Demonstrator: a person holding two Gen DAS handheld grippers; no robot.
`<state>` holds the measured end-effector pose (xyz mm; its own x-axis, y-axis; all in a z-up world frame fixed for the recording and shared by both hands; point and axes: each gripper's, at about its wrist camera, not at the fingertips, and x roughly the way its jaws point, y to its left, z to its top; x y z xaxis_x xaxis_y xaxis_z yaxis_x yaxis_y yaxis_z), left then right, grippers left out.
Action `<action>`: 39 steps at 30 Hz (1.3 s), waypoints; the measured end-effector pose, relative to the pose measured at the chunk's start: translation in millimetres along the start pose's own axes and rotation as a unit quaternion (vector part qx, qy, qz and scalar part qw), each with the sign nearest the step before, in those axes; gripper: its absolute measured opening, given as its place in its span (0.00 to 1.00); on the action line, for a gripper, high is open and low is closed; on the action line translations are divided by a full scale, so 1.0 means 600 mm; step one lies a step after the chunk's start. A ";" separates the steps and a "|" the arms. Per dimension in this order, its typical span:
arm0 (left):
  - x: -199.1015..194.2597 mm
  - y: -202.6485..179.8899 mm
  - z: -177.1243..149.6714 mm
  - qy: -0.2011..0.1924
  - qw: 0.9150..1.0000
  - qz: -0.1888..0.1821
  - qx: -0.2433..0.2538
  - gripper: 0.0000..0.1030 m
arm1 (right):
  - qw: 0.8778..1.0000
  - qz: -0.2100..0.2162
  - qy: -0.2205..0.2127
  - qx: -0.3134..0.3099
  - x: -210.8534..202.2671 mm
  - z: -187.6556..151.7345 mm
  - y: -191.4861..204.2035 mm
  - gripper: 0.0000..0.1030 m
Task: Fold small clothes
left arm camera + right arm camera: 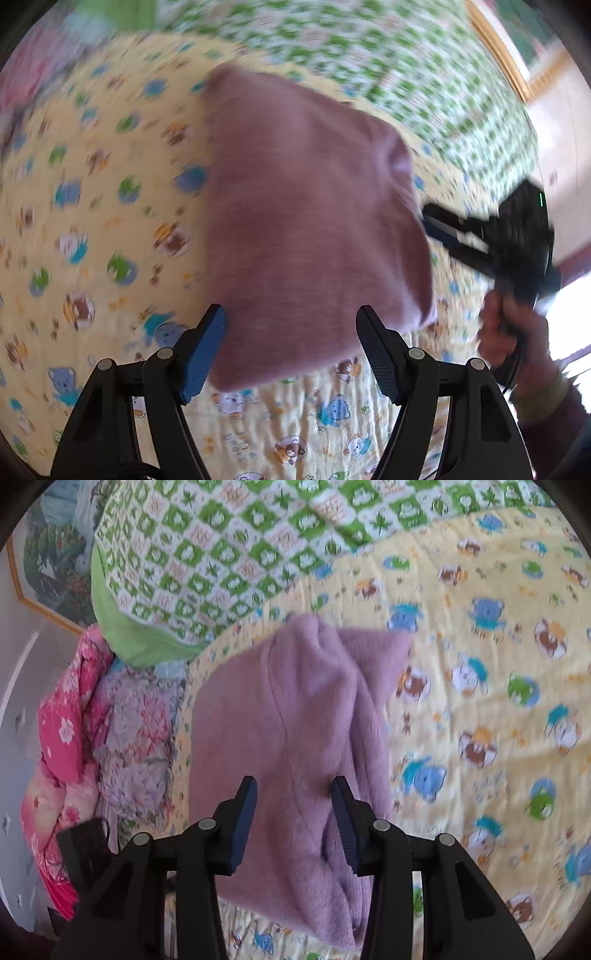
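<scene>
A folded mauve knit garment [310, 221] lies on a yellow cartoon-bear bedsheet [92, 221]. My left gripper [291, 314] is open, its jaws spread over the garment's near edge, holding nothing. My right gripper [294, 786] is open above the same garment [291, 716], its jaws apart and empty. The right gripper also shows in the left wrist view [443, 236], at the garment's right edge, held by a hand [513, 332]. The left view is motion-blurred.
A green-and-white patterned quilt [221, 554] lies at the far side of the bed. A pink floral blanket [62, 738] and a lilac patterned cloth [136, 731] are bunched left of the garment. A framed picture [48, 554] hangs on the wall.
</scene>
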<state>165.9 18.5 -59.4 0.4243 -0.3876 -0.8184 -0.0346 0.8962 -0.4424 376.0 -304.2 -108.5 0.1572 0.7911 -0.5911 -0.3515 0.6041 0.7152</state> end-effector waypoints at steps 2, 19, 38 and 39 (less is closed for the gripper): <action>0.011 0.031 0.002 0.010 0.999 -0.014 -0.035 0.71 | 1.000 -0.004 0.013 0.011 0.015 -0.009 -0.007 0.37; 0.079 0.041 -0.018 0.068 0.997 -0.018 -0.038 0.46 | 0.998 -0.001 -0.012 0.063 0.006 -0.036 -0.082 0.09; 0.069 0.057 -0.037 0.067 0.997 -0.010 -0.039 0.49 | 0.993 -0.114 0.014 -0.007 -0.019 -0.126 -0.054 0.23; 0.069 0.055 -0.036 0.067 0.997 -0.008 -0.037 0.49 | 0.993 -0.114 0.012 -0.003 -0.019 -0.125 -0.057 0.23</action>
<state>162.5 27.5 -115.9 0.3005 -0.4314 -0.8506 -0.0973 0.8733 -0.4773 316.7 -340.8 -154.3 0.2109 0.6315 -0.7461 -0.3150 0.7665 0.5597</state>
